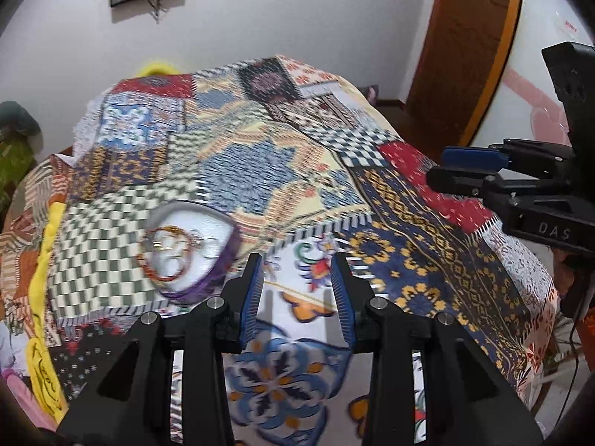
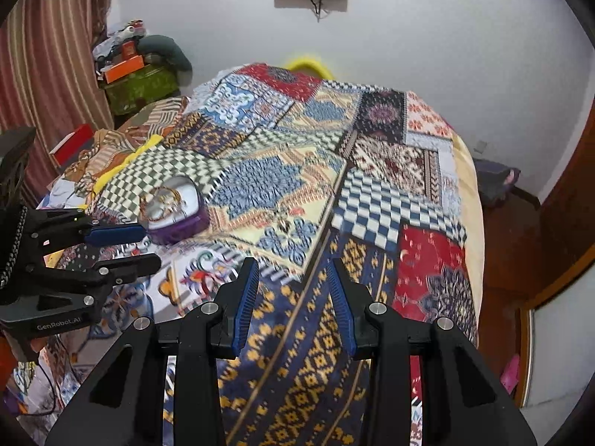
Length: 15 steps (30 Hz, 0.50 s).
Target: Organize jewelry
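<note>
Left tool (image 1: 297, 282) and right tool (image 2: 293, 286) part-open, empty. Purple-rimmed round tray of bangles (image 1: 187, 251) on patchwork bedspread (image 1: 260, 156), left of both. Risk: soft bedding could tip it when nudged.

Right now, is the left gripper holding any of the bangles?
No. The left gripper stands open with only the patterned bedspread between its fingers; the bangles lie in the purple box.

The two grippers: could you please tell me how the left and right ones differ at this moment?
The left gripper sits beside the jewelry box; the right gripper is farther from it. The left hovers over white floral patchwork, the right over navy-and-gold. Both have jaws open and empty above the quilt.
</note>
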Each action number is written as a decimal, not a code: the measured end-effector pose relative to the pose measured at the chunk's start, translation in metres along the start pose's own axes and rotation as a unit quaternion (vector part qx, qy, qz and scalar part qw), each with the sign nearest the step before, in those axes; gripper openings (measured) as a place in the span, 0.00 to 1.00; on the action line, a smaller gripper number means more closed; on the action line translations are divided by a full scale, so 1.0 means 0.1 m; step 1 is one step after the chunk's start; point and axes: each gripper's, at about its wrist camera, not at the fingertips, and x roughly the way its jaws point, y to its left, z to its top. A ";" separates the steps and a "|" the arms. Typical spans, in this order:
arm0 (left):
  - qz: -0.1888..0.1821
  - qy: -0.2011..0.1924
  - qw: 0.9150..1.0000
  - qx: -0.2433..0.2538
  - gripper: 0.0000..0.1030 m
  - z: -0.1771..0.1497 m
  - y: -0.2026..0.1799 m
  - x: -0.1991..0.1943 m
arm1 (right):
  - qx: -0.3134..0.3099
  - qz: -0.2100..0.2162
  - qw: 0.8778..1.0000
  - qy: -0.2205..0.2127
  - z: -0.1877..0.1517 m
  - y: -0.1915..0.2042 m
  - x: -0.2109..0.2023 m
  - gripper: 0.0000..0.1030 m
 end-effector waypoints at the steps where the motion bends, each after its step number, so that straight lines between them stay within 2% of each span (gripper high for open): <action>1: -0.004 0.004 1.000 0.004 0.35 0.00 -0.04 0.04 | 0.004 0.002 1.000 0.003 -0.03 -0.02 0.01 0.34; 9: -0.015 0.039 0.999 0.028 0.35 -0.08 -0.24 0.37 | 0.016 0.023 0.999 0.026 -0.23 -0.09 0.20 0.34; 15: -0.038 0.049 0.998 0.011 0.35 -0.13 -0.15 0.49 | 0.009 0.043 0.998 0.040 -0.24 -0.05 0.39 0.34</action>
